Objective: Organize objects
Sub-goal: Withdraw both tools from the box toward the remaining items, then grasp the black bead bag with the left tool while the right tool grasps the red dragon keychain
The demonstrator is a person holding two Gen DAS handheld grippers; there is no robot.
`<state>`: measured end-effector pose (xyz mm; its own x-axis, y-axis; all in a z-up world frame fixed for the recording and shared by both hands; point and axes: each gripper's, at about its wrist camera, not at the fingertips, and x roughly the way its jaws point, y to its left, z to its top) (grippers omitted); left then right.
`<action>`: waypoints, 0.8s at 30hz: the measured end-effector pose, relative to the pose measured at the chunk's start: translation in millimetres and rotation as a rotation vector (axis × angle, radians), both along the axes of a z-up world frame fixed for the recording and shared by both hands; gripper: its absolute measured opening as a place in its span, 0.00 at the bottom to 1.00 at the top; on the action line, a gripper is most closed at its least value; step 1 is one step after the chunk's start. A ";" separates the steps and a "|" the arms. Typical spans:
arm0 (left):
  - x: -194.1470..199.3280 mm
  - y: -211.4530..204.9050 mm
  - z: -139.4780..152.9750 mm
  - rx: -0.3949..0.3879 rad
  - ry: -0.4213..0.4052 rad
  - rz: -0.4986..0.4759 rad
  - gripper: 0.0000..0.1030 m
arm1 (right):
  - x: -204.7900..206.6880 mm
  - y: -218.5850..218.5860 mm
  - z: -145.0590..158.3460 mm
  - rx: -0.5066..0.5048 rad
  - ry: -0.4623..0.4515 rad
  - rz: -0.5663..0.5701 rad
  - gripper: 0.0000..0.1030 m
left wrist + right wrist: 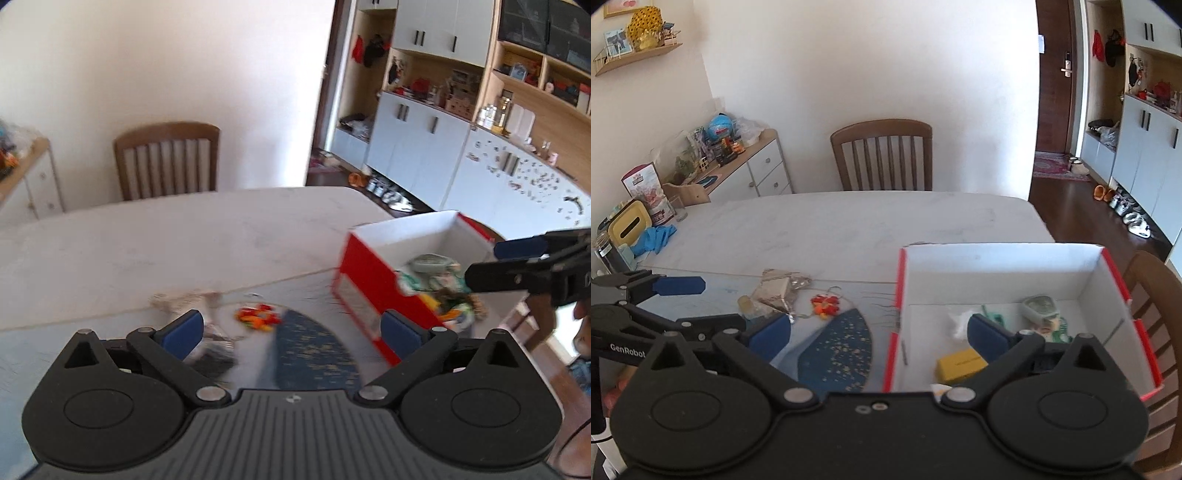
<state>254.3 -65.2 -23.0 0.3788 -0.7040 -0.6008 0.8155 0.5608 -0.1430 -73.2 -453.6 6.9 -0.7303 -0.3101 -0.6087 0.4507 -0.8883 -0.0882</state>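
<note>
Red-and-white box [997,273] at right of frame on tabletop [849,221], small items inside; orange-red trinket [824,305] and beige pouch [775,291] lie left of it. Left tongs [291,328] and right tongs [879,332] both gape wide, holding nothing.

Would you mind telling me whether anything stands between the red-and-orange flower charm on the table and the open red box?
Nothing visible does. The flower charm lies on the table left of the red box, with only flat blue mat between them; the box is open-topped.
</note>
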 end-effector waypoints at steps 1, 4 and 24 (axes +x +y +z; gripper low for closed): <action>2.2 3.9 -2.2 0.002 -0.014 0.001 1.00 | -2.2 -5.9 -1.9 -0.001 -0.004 0.003 0.99; 9.4 12.7 -10.8 0.005 -0.024 -0.010 1.00 | -6.7 -22.7 -6.9 0.021 0.000 0.022 0.99; 50.7 8.6 -86.3 0.091 -0.040 -0.027 1.00 | -82.7 -120.0 -61.6 0.086 -0.098 0.081 0.99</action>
